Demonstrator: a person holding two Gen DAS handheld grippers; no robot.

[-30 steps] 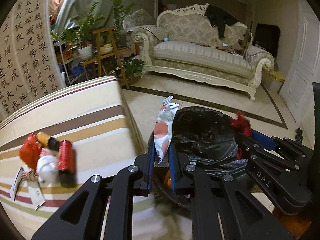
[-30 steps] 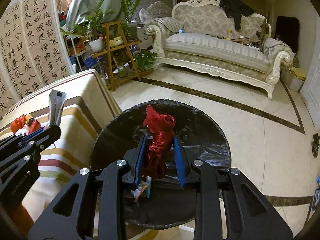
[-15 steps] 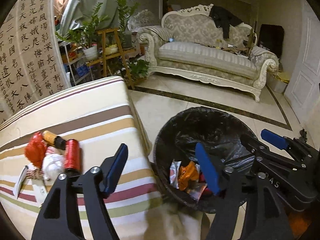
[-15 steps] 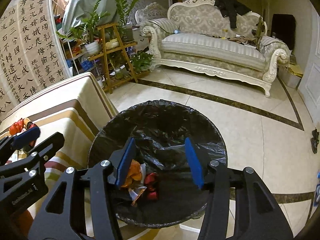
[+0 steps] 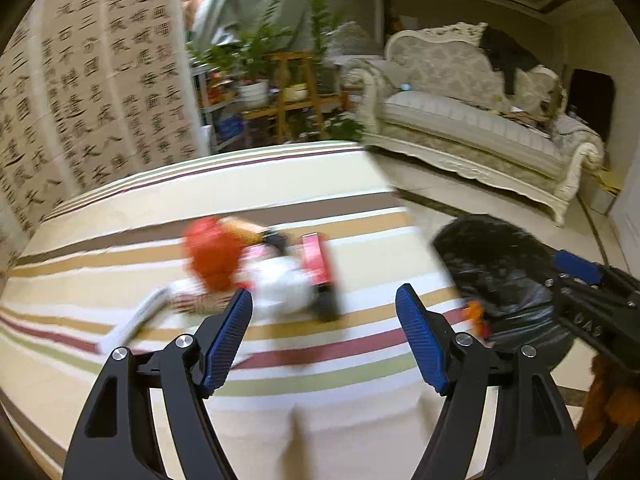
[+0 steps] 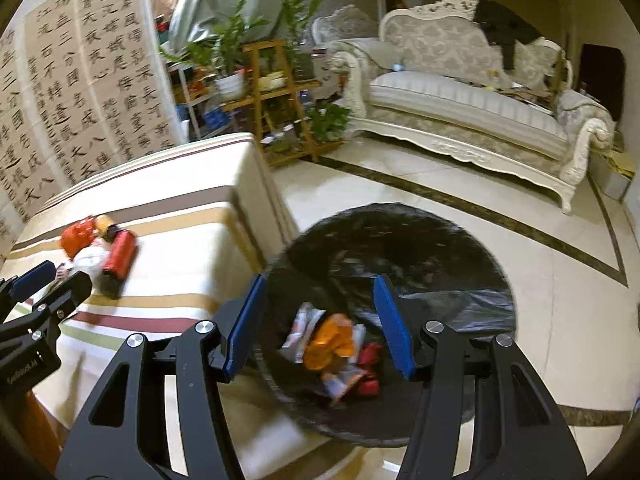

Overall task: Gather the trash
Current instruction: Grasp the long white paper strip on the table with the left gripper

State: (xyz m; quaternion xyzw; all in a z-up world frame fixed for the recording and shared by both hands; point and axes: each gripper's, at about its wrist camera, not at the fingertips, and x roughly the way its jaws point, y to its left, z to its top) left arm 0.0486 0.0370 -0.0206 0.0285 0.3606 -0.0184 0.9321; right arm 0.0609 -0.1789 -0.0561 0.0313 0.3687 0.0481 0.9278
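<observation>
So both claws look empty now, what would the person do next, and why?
Probably ease the open left gripper forward and down onto the trash pile on the striped table. Both grippers are empty, the right gripper sits over the bin, and the pile lies just ahead.

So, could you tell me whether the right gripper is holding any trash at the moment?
No, the right gripper is open and holds nothing, above the black-lined bin where wrappers lie.

left gripper (image 5: 324, 336): black angular linkage arms showing silver round screws, jaws wearing ribbed blue pads | right gripper (image 6: 320, 320): showing matching black frame, silver screws, blue pads
</observation>
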